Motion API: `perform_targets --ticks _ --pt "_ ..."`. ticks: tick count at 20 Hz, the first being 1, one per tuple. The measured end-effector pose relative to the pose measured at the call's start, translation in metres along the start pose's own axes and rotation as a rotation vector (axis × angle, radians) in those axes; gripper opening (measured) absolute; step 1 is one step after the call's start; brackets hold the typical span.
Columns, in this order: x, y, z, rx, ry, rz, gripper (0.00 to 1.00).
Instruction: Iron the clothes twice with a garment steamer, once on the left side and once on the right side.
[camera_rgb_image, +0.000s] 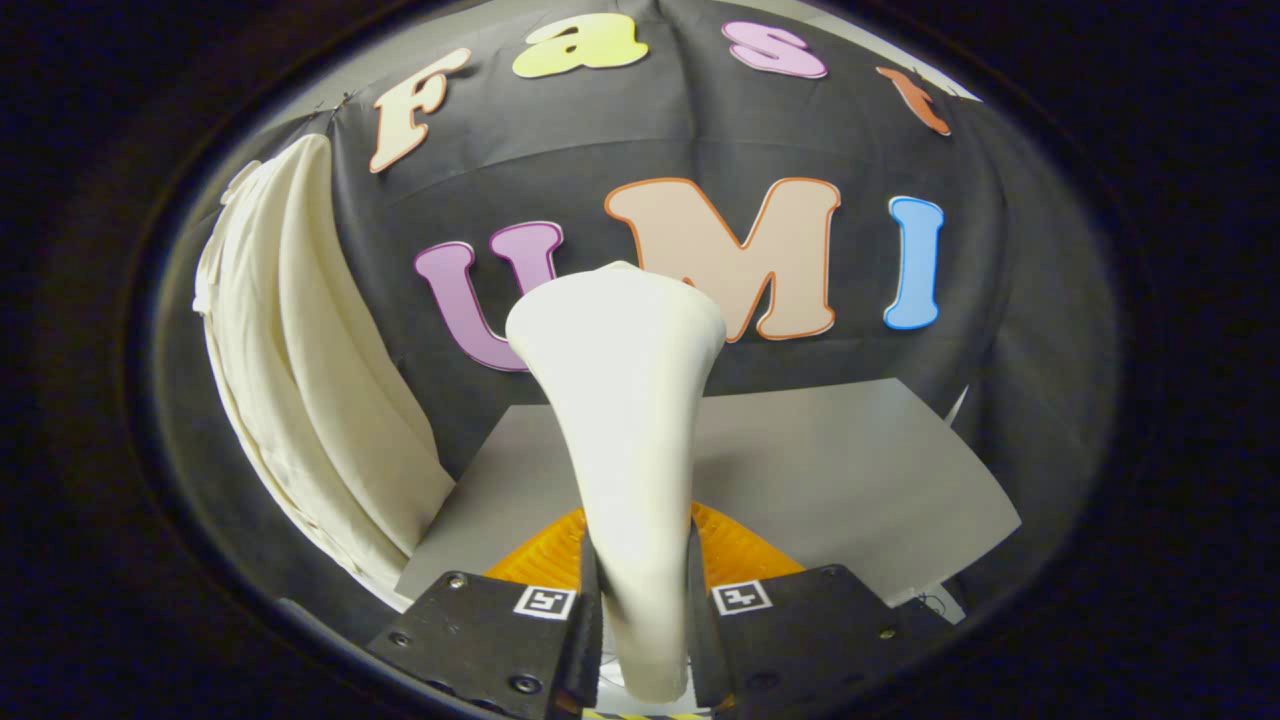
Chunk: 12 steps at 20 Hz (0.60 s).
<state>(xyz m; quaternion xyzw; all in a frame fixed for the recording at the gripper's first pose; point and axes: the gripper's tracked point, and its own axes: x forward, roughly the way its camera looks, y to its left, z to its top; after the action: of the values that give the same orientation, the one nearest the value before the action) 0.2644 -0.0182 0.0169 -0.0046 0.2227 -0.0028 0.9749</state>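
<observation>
The tongs (640, 620) are clenched on the garment steamer (625, 420), and it is a firm-looking hold: the two black fingers (480, 630) press in from either side against the lower stretch of its cream-white handle, with a small square marker on the top of each finger just beside the grip. The steamer rises straight ahead from between the fingers, narrow where it is held and widening toward a broad, rounded head at the far end, which stands up in front of the booth's black cloth wall. Just beneath the held handle, an orange ribbed thing (740, 555) peeks out on both sides of the steamer, lying low on the counter right ahead of the fingers; what it is exactly, the view does not tell. The grey counter (850, 470) spreads out beyond and to the right of the steamer, running back to meet the black cloth. Off to the left, well apart from the steamer's head, hang the clothes (300, 380): a cream-coloured garment draped in long soft folds against the wall, its lower end reaching down beside the counter's left edge. The steamer's head is not touching the fabric.
</observation>
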Motion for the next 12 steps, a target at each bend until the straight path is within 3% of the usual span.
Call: perform_targets --ticks 6,12 --pt "-0.055 -0.007 -0.032 0.039 -0.04 -0.048 0.36" --pt "-0.117 0.012 -0.028 0.067 -0.123 -0.083 0.35"
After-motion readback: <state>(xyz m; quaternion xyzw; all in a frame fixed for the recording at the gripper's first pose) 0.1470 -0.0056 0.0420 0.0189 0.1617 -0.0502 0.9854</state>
